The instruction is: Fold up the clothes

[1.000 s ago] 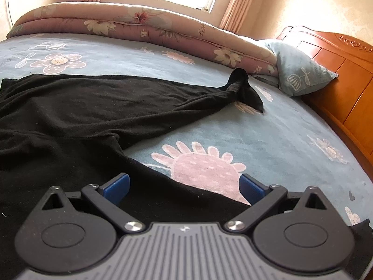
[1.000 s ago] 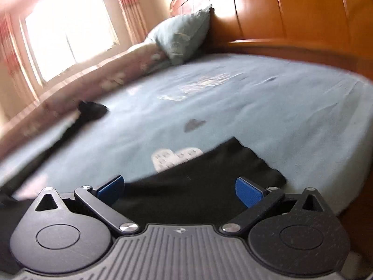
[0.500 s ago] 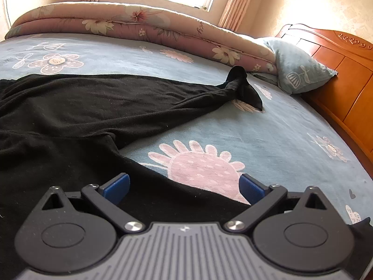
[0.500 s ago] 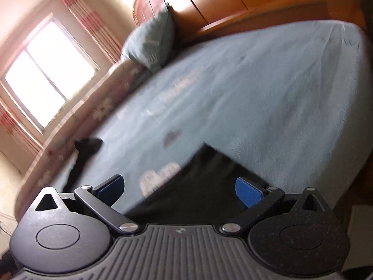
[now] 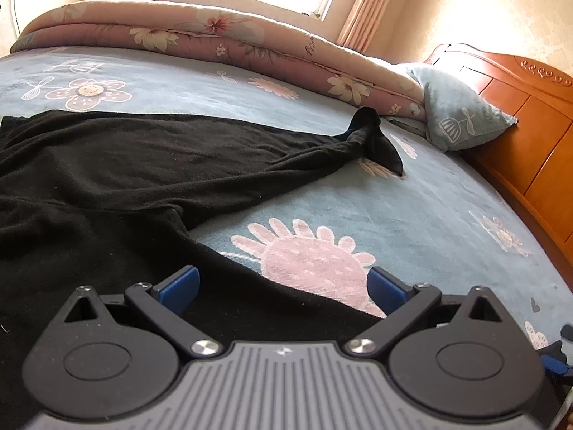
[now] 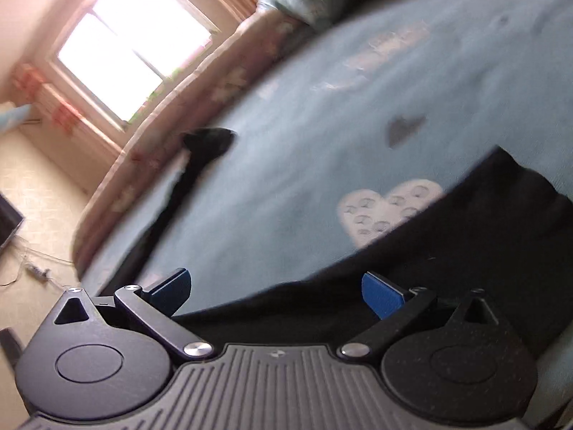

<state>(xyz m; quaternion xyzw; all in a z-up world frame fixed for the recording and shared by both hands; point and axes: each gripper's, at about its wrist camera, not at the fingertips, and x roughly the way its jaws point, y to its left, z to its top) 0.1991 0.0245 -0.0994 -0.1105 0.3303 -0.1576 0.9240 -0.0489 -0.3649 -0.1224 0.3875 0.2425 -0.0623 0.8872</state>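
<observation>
Black trousers lie spread on the blue flowered bed sheet. The far leg runs right and ends in a bunched, twisted cuff near the pillow. The near leg passes under my left gripper, which hovers open over its edge with nothing between the blue pads. In the right wrist view, tilted and blurred, my right gripper is open above the near leg's end. The far cuff shows in the distance.
A rolled floral quilt lies along the far side under the window. A blue pillow leans on the orange wooden headboard. In the right wrist view the floor with a cable shows beyond the bed's edge.
The right gripper has rolled and swung, so its view tilted further and now shows the floor at left. The left gripper has barely moved. The trousers lie as before.
</observation>
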